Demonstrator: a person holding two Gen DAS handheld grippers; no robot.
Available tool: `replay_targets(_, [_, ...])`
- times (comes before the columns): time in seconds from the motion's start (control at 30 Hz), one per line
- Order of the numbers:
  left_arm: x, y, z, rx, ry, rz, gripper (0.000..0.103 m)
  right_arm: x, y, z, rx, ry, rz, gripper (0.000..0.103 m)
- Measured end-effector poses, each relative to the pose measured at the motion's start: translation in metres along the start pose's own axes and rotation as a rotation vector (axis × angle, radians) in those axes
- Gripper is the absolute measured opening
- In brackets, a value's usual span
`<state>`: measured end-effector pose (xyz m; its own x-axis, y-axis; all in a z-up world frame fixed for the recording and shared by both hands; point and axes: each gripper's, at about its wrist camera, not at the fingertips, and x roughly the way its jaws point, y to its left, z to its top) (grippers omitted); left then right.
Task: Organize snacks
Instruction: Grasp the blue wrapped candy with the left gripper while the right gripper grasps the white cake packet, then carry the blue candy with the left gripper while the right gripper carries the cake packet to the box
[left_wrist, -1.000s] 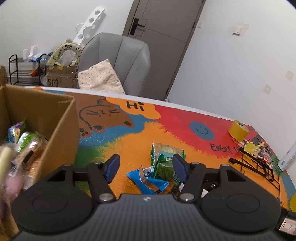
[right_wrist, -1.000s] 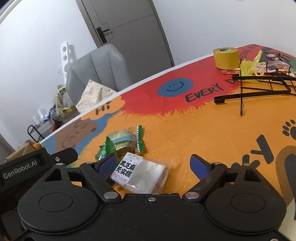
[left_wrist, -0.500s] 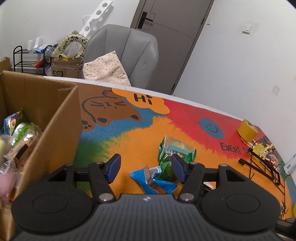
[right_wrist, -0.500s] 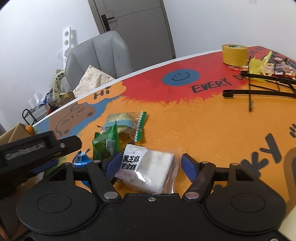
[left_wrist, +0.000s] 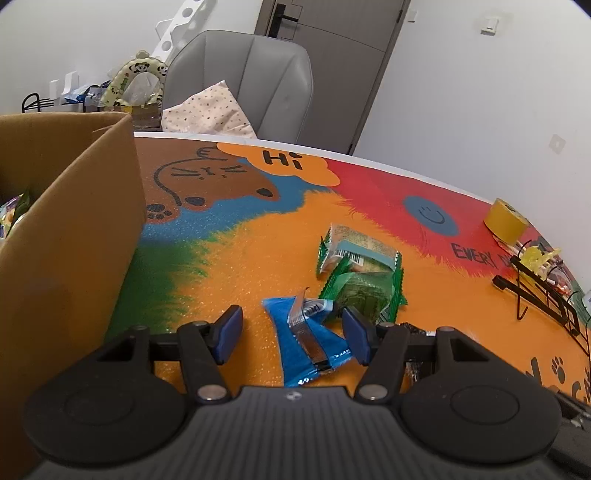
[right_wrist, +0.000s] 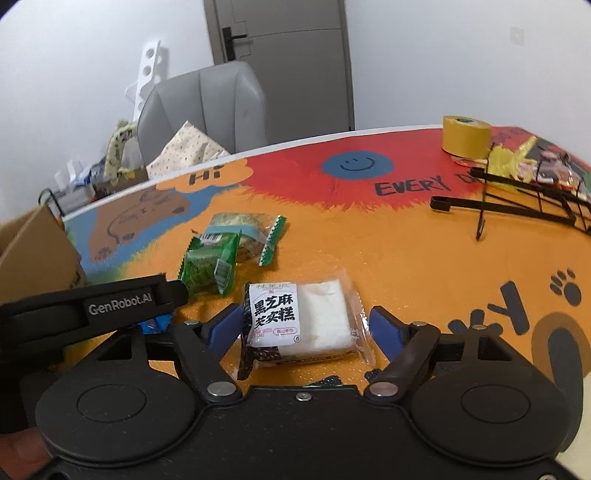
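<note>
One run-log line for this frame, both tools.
left tool: open, astride blue packet | right tool: opening, white cake packet between pads, ungripped | green packets: on table | box: left

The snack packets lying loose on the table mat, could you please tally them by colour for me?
Green packets: 2, the dark green packet and the clear green-edged packet.
Blue packet: 1.
White packet: 1.
Total: 4.
</note>
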<state>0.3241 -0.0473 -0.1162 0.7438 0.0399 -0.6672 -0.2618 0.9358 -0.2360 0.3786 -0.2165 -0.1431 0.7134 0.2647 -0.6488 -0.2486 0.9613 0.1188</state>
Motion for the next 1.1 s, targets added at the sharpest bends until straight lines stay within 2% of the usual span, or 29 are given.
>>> replay_targets(0.07, [-0.002,0.0,-0.001,0.01,0.002,0.002,0.05,0.003,0.001,-0.002,-0.011,0.012,0.005,0.076])
replay_targets(0.23, [-0.006,0.003,-0.007,0.039,-0.004,-0.001,0.037,0.0,0.0,-0.009,-0.033,-0.001,0.006,0.063])
replay_targets(0.43, [-0.013,0.006,-0.013,0.053,-0.01,-0.03,0.031,-0.012,-0.01,-0.012,0.044,-0.012,0.049,0.056])
replay_targets(0.7, [-0.042,0.008,-0.017,0.051,-0.049,-0.083,0.03,-0.039,-0.007,-0.011,0.071,-0.069,0.101,0.055])
replay_targets(1.1, [-0.1,0.016,-0.009,0.051,-0.146,-0.106,0.03,-0.082,0.013,-0.003,0.075,-0.154,0.188,0.055])
